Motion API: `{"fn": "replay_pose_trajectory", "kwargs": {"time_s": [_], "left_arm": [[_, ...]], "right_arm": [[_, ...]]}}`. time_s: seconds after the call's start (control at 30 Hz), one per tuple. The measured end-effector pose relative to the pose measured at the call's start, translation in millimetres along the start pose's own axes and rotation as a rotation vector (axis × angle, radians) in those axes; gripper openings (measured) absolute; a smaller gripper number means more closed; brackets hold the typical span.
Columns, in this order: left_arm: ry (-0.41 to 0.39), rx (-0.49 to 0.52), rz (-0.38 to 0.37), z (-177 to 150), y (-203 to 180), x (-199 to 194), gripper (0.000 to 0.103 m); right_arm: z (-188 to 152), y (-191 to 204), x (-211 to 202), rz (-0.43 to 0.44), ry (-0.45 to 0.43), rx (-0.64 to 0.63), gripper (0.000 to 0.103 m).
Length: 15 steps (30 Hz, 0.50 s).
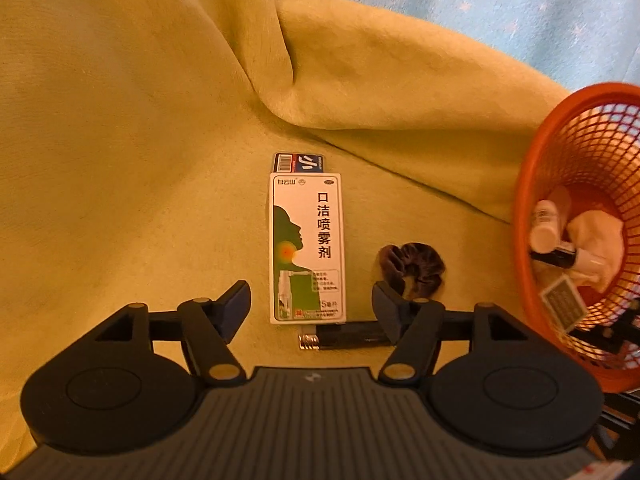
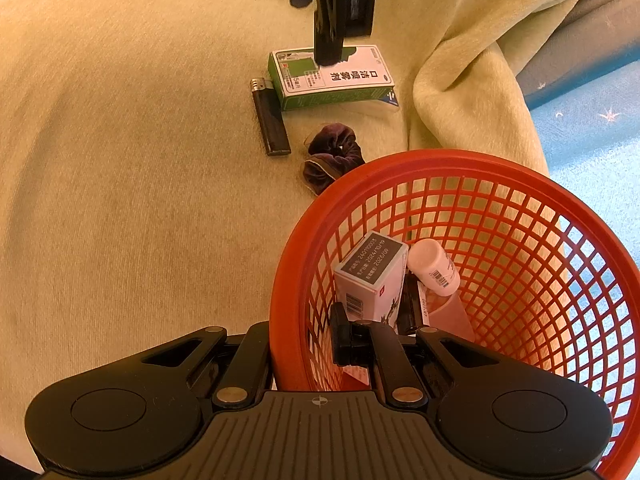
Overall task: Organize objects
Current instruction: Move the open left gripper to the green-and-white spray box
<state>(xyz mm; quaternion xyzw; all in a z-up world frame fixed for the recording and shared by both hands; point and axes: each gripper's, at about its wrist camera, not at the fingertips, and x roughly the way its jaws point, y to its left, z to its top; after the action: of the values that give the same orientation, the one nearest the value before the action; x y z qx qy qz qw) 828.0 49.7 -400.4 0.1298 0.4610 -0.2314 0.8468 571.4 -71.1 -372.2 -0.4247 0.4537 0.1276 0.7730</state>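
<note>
1. Your left gripper (image 1: 311,300) hangs just above the yellow blanket (image 1: 120,140) with its jaws spread wide and nothing between them; the near end of the white-and-green spray box (image 1: 306,248) sits in the gap.
2. Your right gripper (image 2: 302,344) grips the near rim of the orange mesh basket (image 2: 500,184): one finger is outside the wall, the other inside, closed against it.
3. The spray box lies flat on the blanket, its long side running away from your left gripper. A small blue-and-white packet (image 1: 299,162) peeks out from under its far end.
4. A black lighter (image 1: 344,339) with a metal cap lies crosswise at the box's near end, just beside it; in the left wrist view your right-hand finger covers its far end.
5. A dark purple velvet scrunchie (image 1: 416,268) rests on the blanket between the box and the basket, close to the basket's outer wall in the right wrist view.
6. Inside the basket you have a white pill bottle (image 2: 434,266), a white-and-grey carton (image 2: 370,280), a crumpled white cloth (image 1: 596,248) and a dark tube (image 1: 556,258).
7. Beyond the blanket's folded edge lies a pale blue surface with star marks (image 2: 592,136).
</note>
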Motion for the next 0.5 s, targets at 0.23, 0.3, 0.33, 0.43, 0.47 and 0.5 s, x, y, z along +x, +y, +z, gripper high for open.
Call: {"fn": "replay_pose_trajectory", "kwargs": {"time_s": [0.23, 0.3, 0.33, 0.43, 0.47, 0.5], "left_arm": [[0.007, 0.018, 0.023, 1.7, -0.8, 29.2, 0.063], [0.011, 0.027, 0.028, 3.0, -1.8, 36.1, 0.063], [0.014, 0.031, 0.028, 3.3, -2.5, 38.8, 0.063], [0.025, 0.045, 0.033, 3.9, -4.4, 47.7, 0.063], [0.027, 0.051, 0.037, 4.1, -4.9, 50.4, 0.063], [0.028, 0.058, 0.039, 4.5, -5.3, 52.8, 0.062]], "right_arm": [[-2.1, -0.8, -3.2, 0.0, -0.008, 0.002, 0.006], [-2.0, -2.8, -1.5, 0.0, -0.011, 0.002, 0.006], [-2.0, -3.0, -1.3, 0.001, -0.011, 0.002, 0.006], [-1.9, -3.6, -0.8, 0.003, -0.013, 0.006, 0.006], [-1.8, -3.7, -0.5, 0.004, -0.014, 0.007, 0.006], [-1.8, -3.9, -0.6, 0.004, -0.014, 0.007, 0.006]]}}
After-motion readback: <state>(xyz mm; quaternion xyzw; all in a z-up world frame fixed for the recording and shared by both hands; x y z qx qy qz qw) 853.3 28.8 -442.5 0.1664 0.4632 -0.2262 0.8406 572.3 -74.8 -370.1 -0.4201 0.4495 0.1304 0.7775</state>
